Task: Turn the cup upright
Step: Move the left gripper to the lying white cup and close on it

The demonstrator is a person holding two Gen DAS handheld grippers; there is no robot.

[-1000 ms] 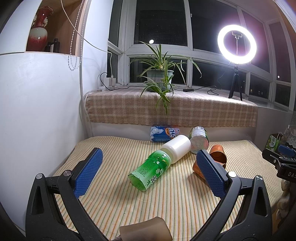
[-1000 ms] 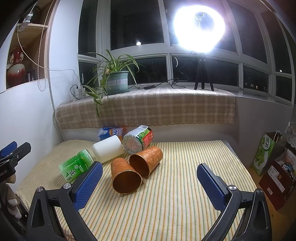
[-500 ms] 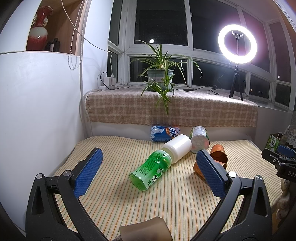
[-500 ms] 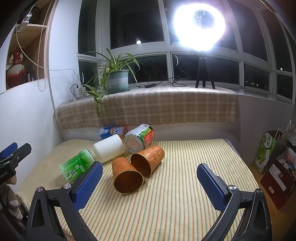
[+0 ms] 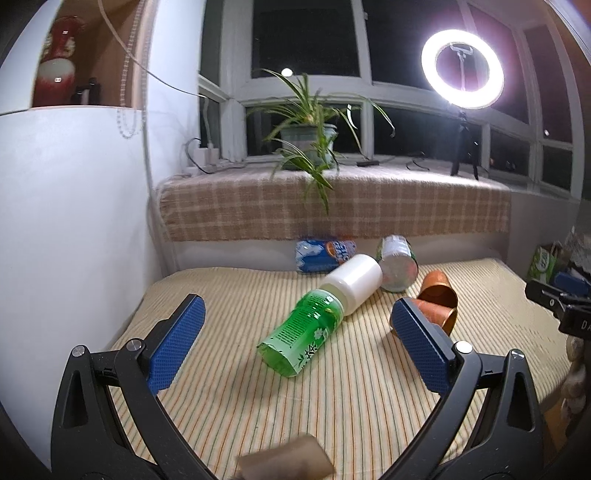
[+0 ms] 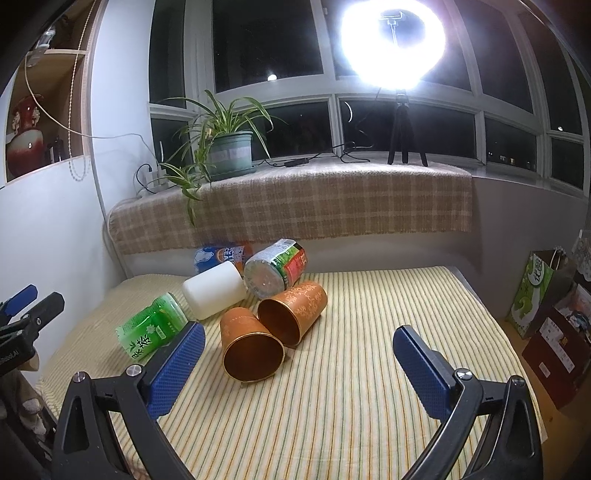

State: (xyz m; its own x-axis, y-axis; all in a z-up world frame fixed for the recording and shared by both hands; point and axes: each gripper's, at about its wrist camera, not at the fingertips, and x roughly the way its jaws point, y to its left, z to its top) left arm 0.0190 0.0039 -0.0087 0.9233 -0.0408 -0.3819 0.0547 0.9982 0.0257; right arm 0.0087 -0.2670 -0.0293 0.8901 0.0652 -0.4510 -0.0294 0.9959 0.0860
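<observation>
Several cups lie on their sides on the striped cloth. In the right wrist view two orange cups, the near one and the far one, point their mouths toward me. A white cup, a green cup and a green-red labelled cup lie beside them. My right gripper is open and empty, just short of the near orange cup. My left gripper is open and empty, with the green cup between its fingers' line of sight; the white cup and the orange cups lie beyond.
A blue can lies against the back ledge. A potted plant and a ring light stand on the checked sill. A white wall bounds the left. Bags and boxes stand on the floor at right.
Both grippers have shifted slightly, and the left wrist view has tilted a little. The cups have not moved.
</observation>
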